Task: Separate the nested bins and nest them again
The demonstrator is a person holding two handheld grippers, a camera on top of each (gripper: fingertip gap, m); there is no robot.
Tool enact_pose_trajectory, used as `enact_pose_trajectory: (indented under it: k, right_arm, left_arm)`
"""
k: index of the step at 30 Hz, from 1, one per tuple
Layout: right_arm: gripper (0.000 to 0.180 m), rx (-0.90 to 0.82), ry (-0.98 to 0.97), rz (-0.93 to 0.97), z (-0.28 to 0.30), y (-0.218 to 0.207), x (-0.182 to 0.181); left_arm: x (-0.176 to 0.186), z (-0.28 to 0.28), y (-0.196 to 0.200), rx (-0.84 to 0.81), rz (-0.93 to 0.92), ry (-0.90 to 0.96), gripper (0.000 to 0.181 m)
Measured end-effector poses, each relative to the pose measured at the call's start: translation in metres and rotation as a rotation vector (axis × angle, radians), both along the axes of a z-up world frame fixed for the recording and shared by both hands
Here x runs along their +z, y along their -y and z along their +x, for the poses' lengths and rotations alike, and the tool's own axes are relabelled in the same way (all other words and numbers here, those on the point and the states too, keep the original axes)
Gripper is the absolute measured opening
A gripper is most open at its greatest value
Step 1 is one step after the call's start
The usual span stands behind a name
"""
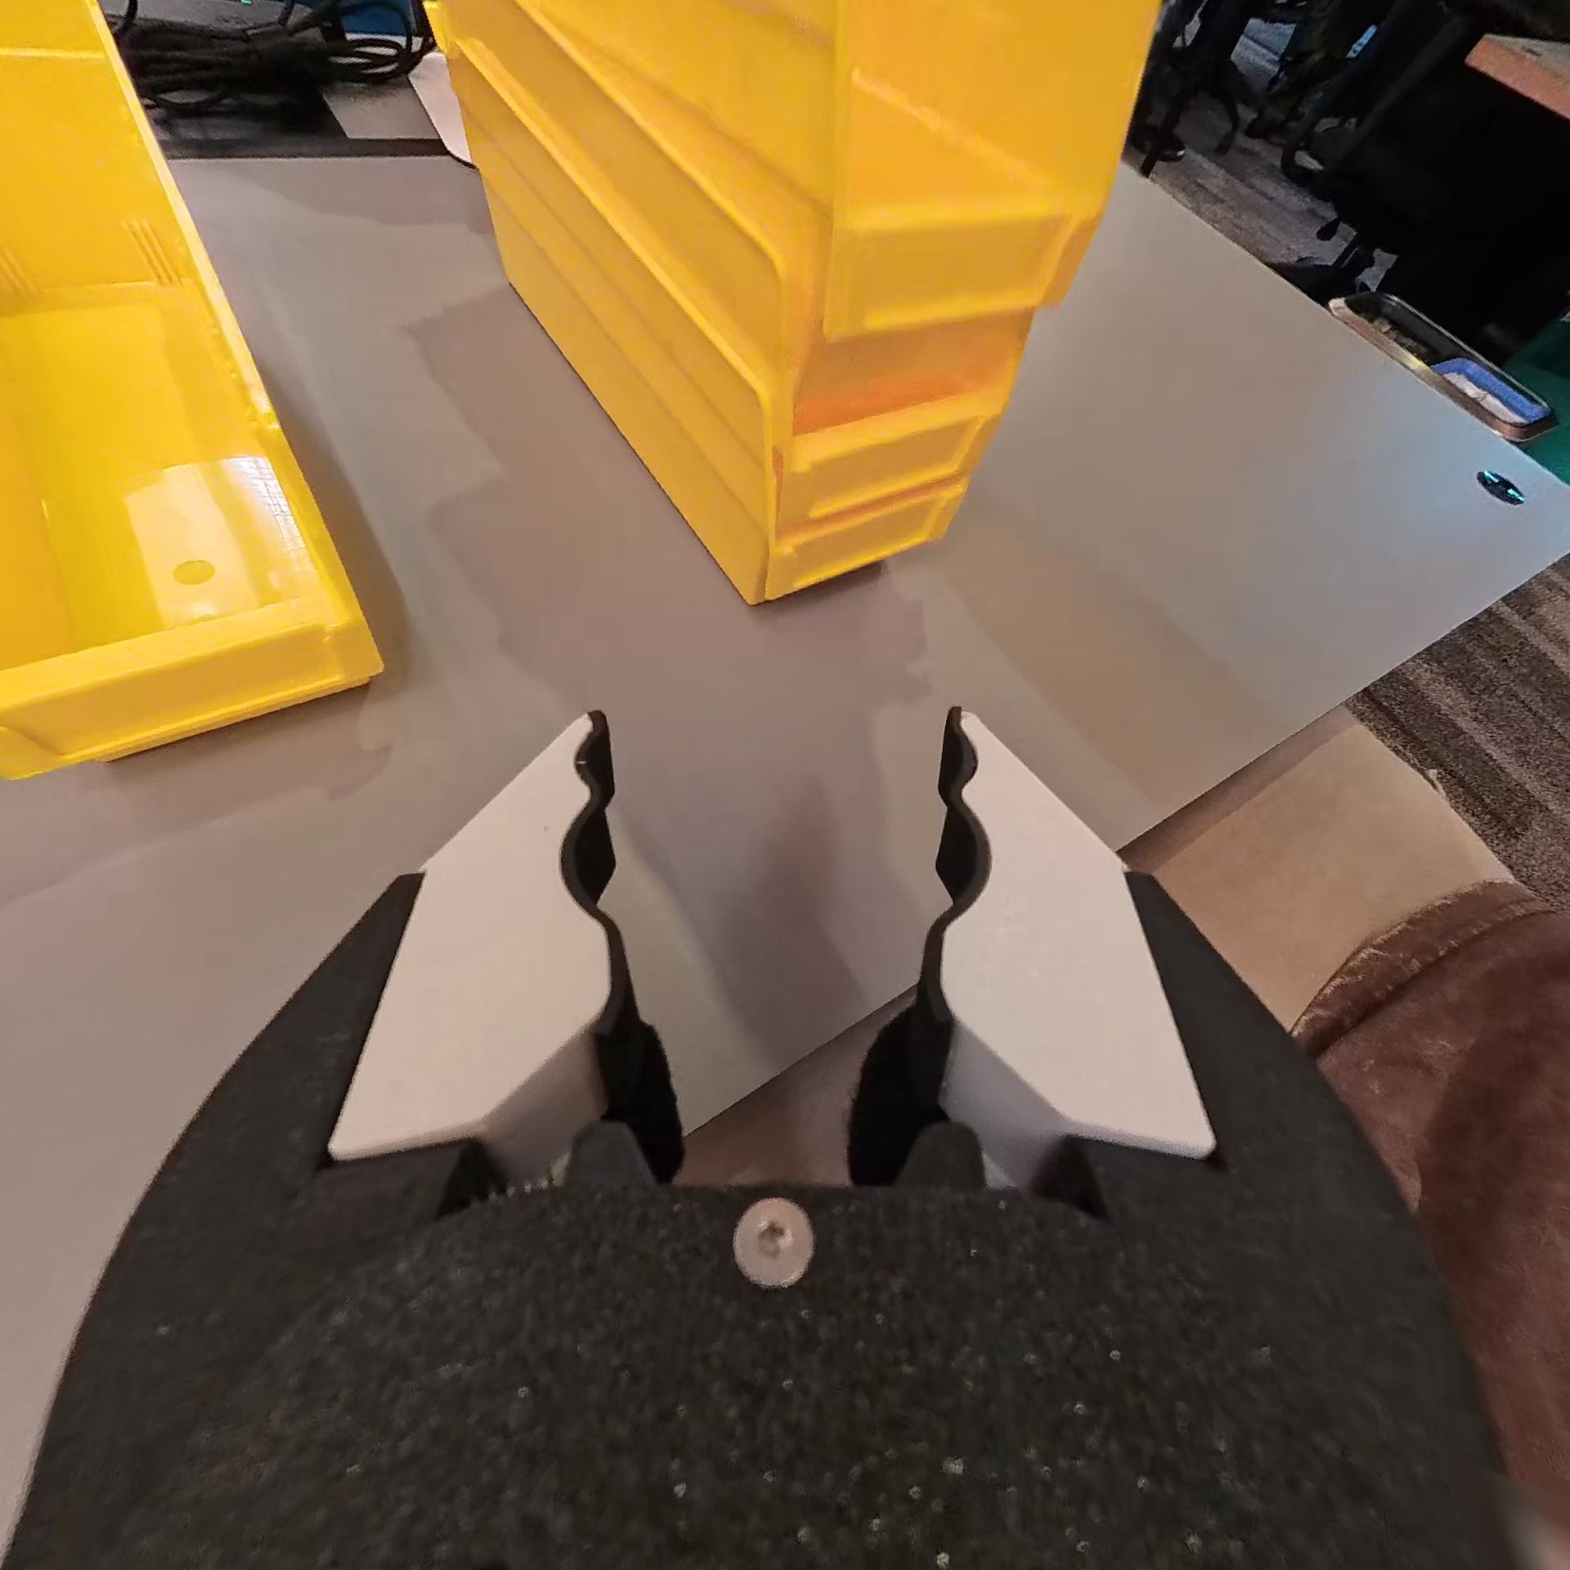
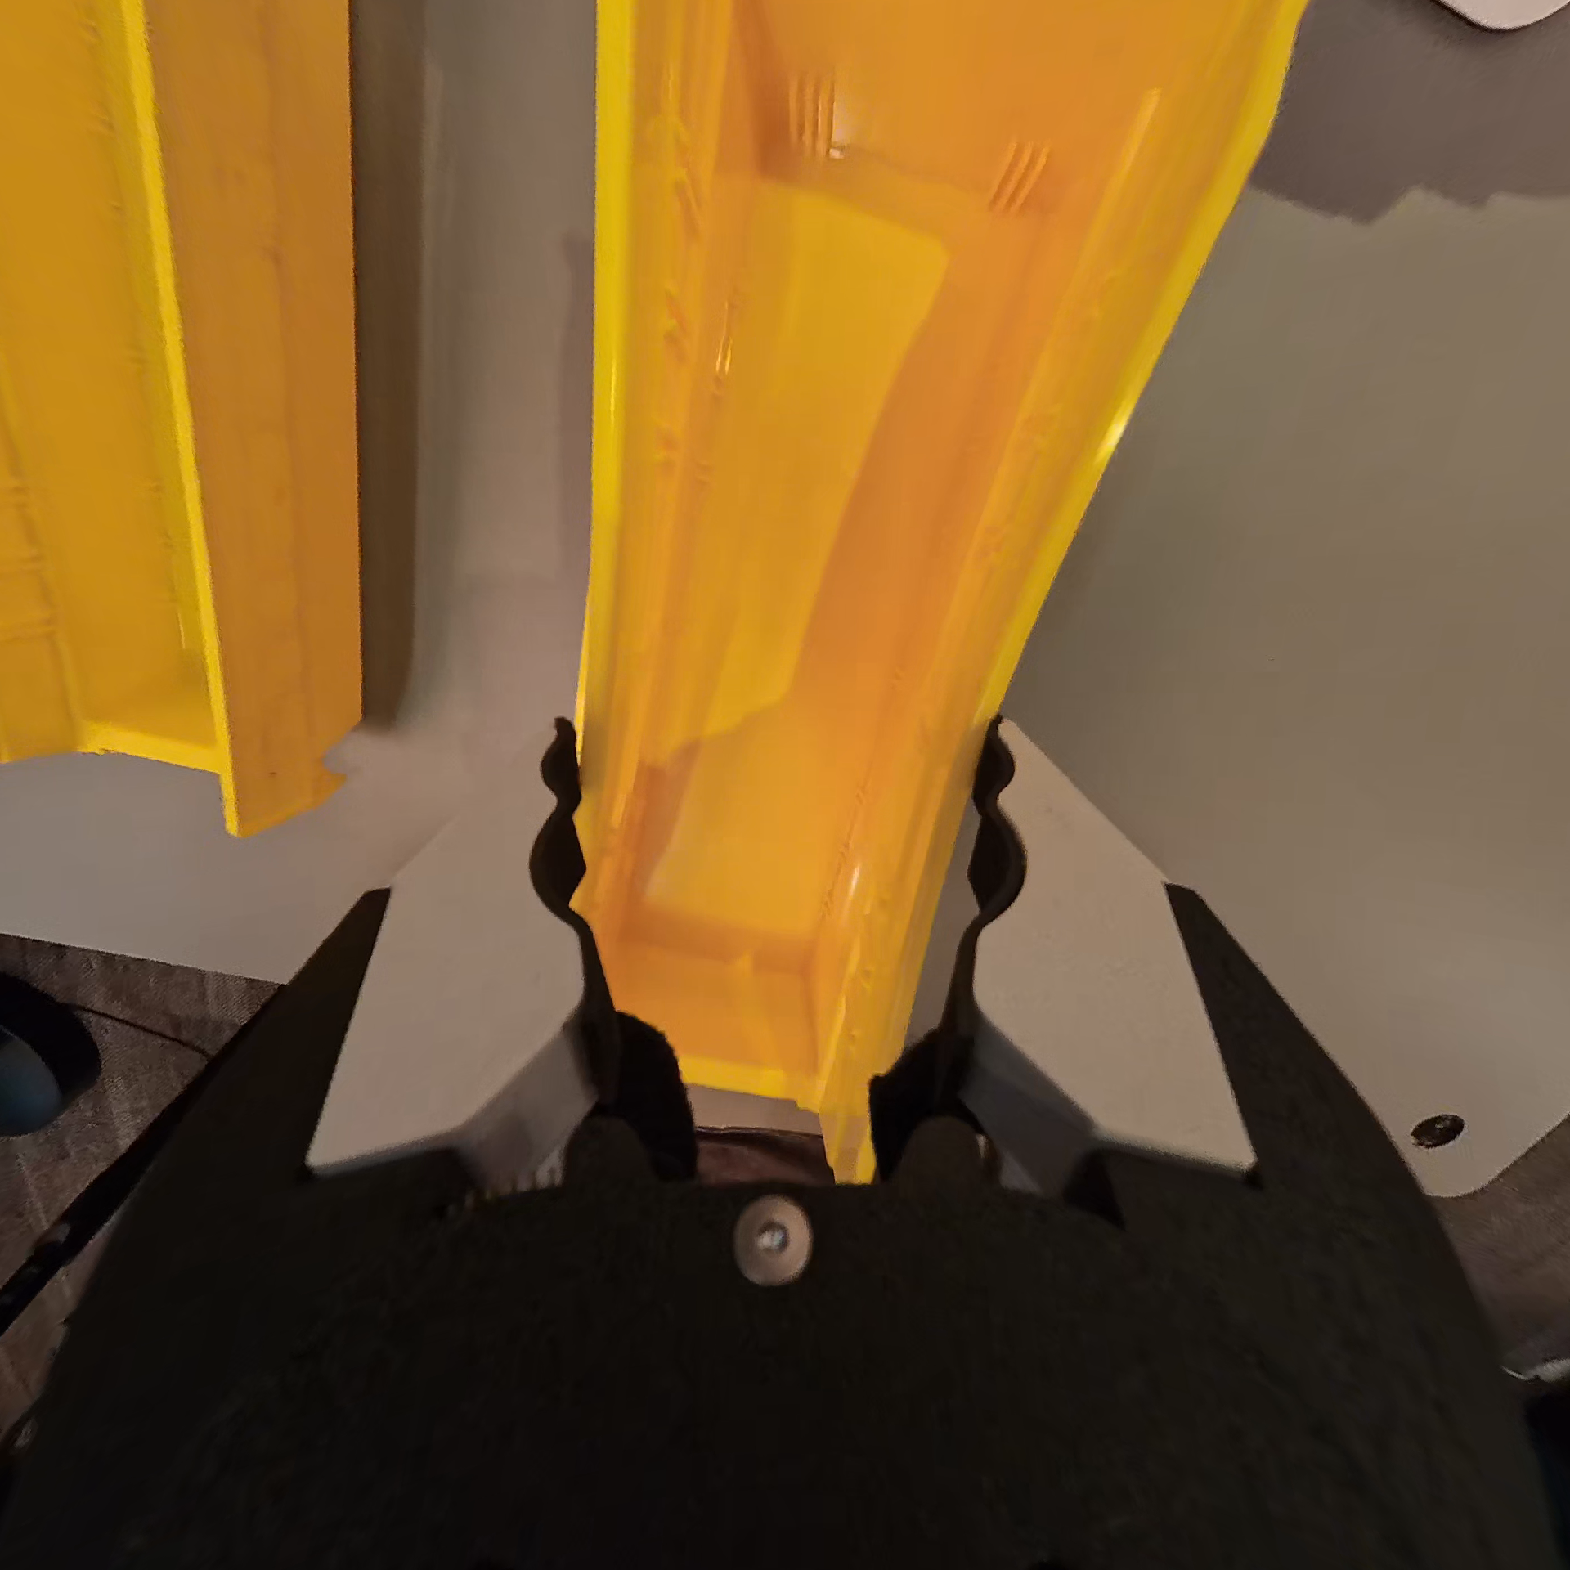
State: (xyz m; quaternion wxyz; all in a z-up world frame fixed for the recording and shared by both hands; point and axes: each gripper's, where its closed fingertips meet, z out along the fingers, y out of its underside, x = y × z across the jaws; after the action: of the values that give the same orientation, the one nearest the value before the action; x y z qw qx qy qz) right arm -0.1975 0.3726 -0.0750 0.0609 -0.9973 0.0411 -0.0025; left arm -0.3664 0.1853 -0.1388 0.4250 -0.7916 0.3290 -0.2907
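Note:
A stack of nested yellow bins (image 1: 680, 382) stands on the grey table (image 1: 1147, 527) ahead of my left gripper (image 1: 777, 718), which is open, empty and low over the table's near edge. The top bin (image 1: 951, 170) sits raised and tilted above the stack. A single yellow bin (image 1: 127, 510) lies open at the left. In the right wrist view, my right gripper (image 2: 777, 722) is shut across the near end of a yellow bin (image 2: 849, 425), both pads against its side walls. I look down into it. Another yellow bin (image 2: 170, 425) lies to its left.
The table's edge runs diagonally at the right, with carpet floor (image 1: 1487, 680) beyond. A metal tray (image 1: 1444, 365) and a small hole (image 1: 1499, 487) sit near that edge. Black cables (image 1: 255, 59) lie at the far side. A brown sleeve (image 1: 1444, 1062) is at lower right.

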Motion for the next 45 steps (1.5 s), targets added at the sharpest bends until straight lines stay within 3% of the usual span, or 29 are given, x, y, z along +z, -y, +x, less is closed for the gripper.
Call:
enact_pose_trajectory:
  k: [10,16,23,30,38,45]
  right_arm:
    - [0.092,0.008,0.001,0.082,0.015,-0.001,0.066]
    - [0.093,-0.041,0.058,0.139,0.078,0.013,0.096]
    - [0.094,-0.112,0.066,0.096,0.16,0.048,0.026]
    - [0.096,-0.124,0.02,0.047,0.179,0.064,-0.042]
    - [0.102,-0.127,0.001,0.033,0.178,0.067,-0.082]
    - [0.117,-0.114,0.008,0.054,0.182,0.061,-0.087]
  left_arm:
    - [-0.003,0.003,0.003,-0.009,-0.016,-0.001,0.076]
    - [-0.004,0.002,0.003,-0.006,-0.02,-0.008,0.076]
    - [-0.008,0.001,0.0,0.002,-0.026,-0.027,0.076]
    - [-0.013,-0.001,-0.002,0.011,-0.05,-0.032,0.076]
    - [-0.015,0.0,0.0,0.006,-0.066,-0.028,0.076]
    - [-0.017,0.0,0.0,0.004,-0.076,-0.032,0.076]
